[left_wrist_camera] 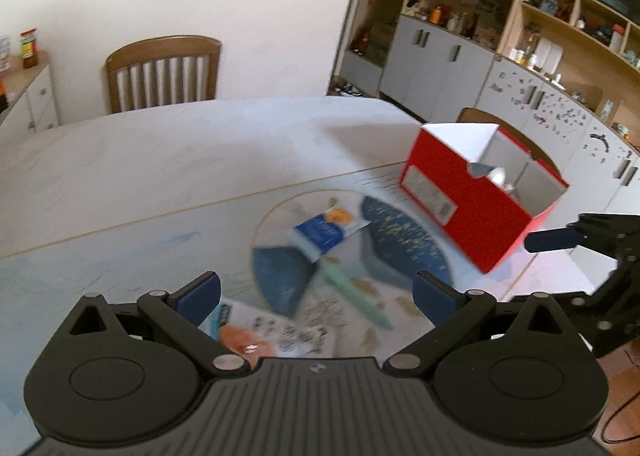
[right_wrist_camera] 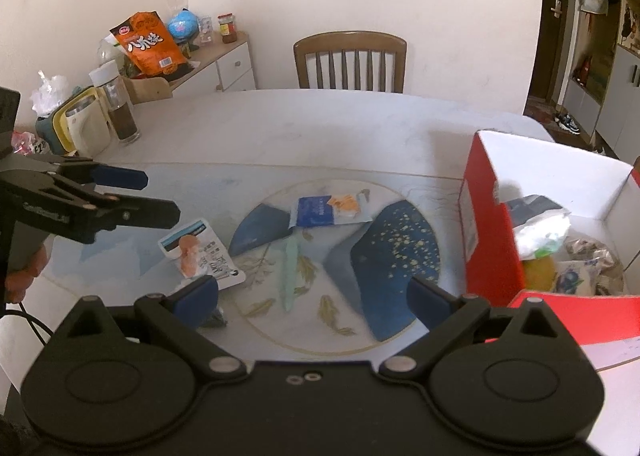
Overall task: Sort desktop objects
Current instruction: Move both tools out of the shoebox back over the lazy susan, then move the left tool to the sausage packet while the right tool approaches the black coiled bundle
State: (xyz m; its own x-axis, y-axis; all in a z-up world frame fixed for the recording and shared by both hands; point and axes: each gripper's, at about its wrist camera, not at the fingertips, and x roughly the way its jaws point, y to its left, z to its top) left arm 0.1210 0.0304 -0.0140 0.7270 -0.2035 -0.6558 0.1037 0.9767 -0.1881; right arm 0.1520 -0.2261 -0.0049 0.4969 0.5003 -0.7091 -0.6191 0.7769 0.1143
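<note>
Red cardboard box [right_wrist_camera: 490, 223], lid off, stands at the right end of the table mat [right_wrist_camera: 120, 256]. It already holds several items: a crumpled white-and-grey bag [right_wrist_camera: 540, 223], a yellow item [right_wrist_camera: 540, 274] and some wrapped packets [right_wrist_camera: 592, 264]. Judged from that, the sort is partly done.

Still out on the mat, none touching the box:
- blue-and-white sachet with orange print [right_wrist_camera: 324, 211], near the mat's centre;
- pale green pen-like stick [right_wrist_camera: 290, 268], just below the sachet and pointing toward the camera;
- white packet with an orange picture and black print [right_wrist_camera: 202, 252], left of the stick;
- a small dark object [right_wrist_camera: 216, 319] partly hidden behind the right gripper's left pad; identity unclear.

Left gripper [left_wrist_camera: 316, 292]: jaws spread wide, nothing between them. It hovers over the white packet [left_wrist_camera: 276, 332], with the sachet [left_wrist_camera: 326, 230] and the stick [left_wrist_camera: 356, 294] ahead of it. This view is motion-blurred.

Right gripper [right_wrist_camera: 314, 298]: jaws also wide, empty, above the near edge of the mat's round pattern, with the box just to its right.

Remaining, by my estimate: at least three loose items to go into the box, perhaps four. The white packet looks like the left gripper's likely next pick. It lies flat, so getting a pad under an edge may be fiddly.
</note>
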